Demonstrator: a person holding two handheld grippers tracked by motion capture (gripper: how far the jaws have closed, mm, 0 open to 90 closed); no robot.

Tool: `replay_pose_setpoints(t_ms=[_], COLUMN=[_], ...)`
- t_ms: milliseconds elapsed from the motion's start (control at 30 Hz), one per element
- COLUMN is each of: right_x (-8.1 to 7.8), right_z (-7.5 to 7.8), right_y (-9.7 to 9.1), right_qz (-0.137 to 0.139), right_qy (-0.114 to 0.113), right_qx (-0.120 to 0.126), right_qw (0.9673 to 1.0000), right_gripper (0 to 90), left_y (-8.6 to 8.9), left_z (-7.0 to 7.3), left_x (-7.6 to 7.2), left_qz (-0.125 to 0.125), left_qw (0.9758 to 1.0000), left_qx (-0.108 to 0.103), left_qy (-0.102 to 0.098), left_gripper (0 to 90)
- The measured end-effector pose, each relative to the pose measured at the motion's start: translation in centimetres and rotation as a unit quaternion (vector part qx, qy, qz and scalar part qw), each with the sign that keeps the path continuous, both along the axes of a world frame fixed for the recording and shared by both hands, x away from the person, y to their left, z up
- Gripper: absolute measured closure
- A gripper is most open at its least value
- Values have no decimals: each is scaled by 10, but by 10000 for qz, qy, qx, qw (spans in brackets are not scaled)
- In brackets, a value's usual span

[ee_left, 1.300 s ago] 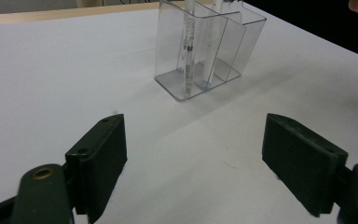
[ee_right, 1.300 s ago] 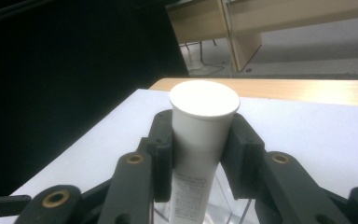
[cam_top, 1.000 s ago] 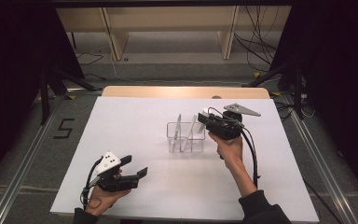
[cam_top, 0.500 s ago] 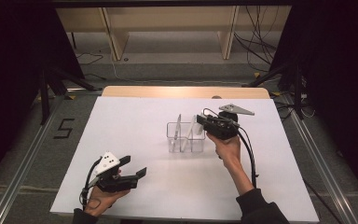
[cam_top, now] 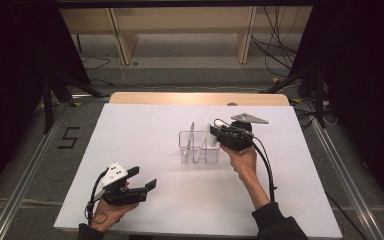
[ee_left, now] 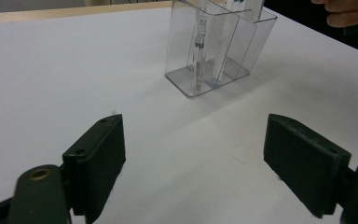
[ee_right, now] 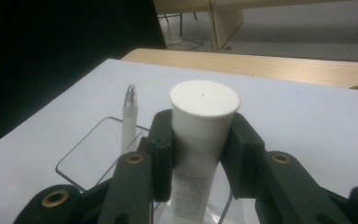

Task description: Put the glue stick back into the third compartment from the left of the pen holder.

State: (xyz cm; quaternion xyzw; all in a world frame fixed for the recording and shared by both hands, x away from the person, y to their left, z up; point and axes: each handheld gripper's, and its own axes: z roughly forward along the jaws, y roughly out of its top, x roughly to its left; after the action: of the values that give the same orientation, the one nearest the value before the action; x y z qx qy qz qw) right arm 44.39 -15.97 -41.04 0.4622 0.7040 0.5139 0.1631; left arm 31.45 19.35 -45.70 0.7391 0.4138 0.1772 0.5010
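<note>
My right gripper is shut on a white tube, which stands upright with its flat cap on top. The tube's lower end dips into the right side of a clear divided organizer. A thin pen stands in the compartment beside it, tip up, also seen as pen inside the organizer. In the high view the right gripper sits at the organizer's right end. My left gripper rests near the table's front left, its jaws wide open and bare, as left gripper shows.
The white table top ends in a wooden strip at the back. Metal rails run along both sides, with dark stands and cables on the floor behind.
The right gripper with the tube has edged slightly left toward the organizer. The left gripper has stayed where it was.
</note>
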Motion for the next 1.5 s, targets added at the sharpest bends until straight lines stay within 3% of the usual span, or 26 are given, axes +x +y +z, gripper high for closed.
replay_pose_setpoints(t_ms=[700, 833, 967, 1200, 1500], right_x=[2, 2, -3, -13, -16], right_z=[-7, -6, 1, 12, 13], right_y=[5, 3, -1, -6, -8], right_qz=[0, 20, 36, 90, 132], right_qy=[197, 220, 79, -119, -112], right_qx=[-244, -76, 33, 73, 75], right_qw=[9995, 9997, 10000, 9999, 9998], right_gripper=[658, 442, 356, 337, 332], left_y=[1, 1, 1, 0, 1], left_z=[0, 0, 0, 0, 0], left_x=[0, 0, 0, 0, 0], left_qz=[13, 22, 17, 13, 27], left_qw=[10000, 10000, 10000, 10000, 10000], left_qx=[-2, -15, -11, 11, 6], left_qy=[10, 8, 10, 10, 22], left_gripper=[201, 200, 201, 200, 200])
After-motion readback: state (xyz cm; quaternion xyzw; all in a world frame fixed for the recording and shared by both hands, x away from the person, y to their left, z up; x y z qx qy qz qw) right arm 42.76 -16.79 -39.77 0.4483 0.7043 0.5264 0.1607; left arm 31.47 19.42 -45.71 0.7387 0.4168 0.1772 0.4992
